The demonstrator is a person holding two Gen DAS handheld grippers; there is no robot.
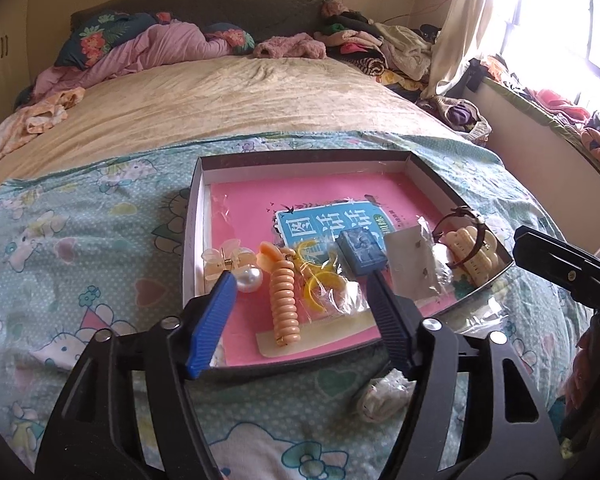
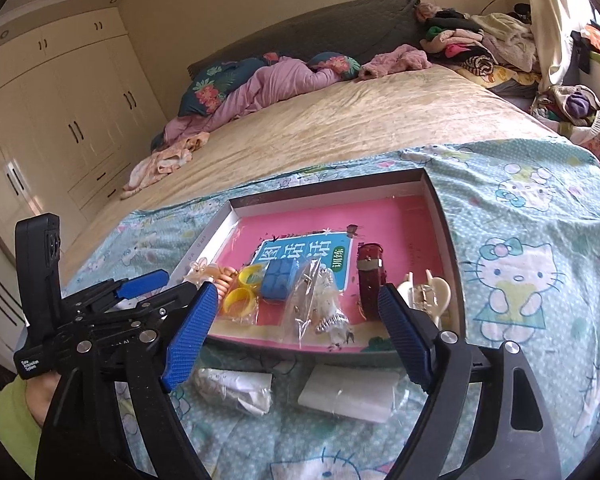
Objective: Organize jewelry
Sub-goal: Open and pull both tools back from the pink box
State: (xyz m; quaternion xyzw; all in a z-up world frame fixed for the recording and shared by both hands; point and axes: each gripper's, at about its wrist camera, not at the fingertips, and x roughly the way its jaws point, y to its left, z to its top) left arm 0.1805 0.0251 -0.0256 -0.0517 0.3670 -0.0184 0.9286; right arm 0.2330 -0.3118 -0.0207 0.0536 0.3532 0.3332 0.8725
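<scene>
Both grippers stand with their blue pads spread wide and nothing between them: the left gripper (image 1: 300, 280) hangs over the near edge of the tray, the right gripper (image 2: 298, 300) over the same edge further right.

A bed (image 1: 228, 96) fills the room, its near end covered by a cartoon-cat sheet (image 1: 60, 240). On that sheet lies a shallow tray (image 1: 198, 200) lined with a pink book (image 1: 300, 192), and the jewelry is gathered along the book's near side.

From the left wrist view you can see a coiled orange hair tie (image 1: 285, 304), a pearl clip (image 1: 247, 278), yellow rings (image 1: 320, 280), a small blue box (image 1: 362, 252), a bagged earring card (image 1: 410, 256) and a cream claw clip (image 1: 474, 258) with a watch strap looped over it. The pearl does not show from the right.

Only the right wrist view shows the red watch (image 2: 371, 276) plainly, and two bagged white packets (image 2: 350, 396) lying on the sheet outside the tray. It also shows the left gripper (image 2: 164, 282) and a green sleeve (image 2: 4, 416) at the lower left.
</scene>
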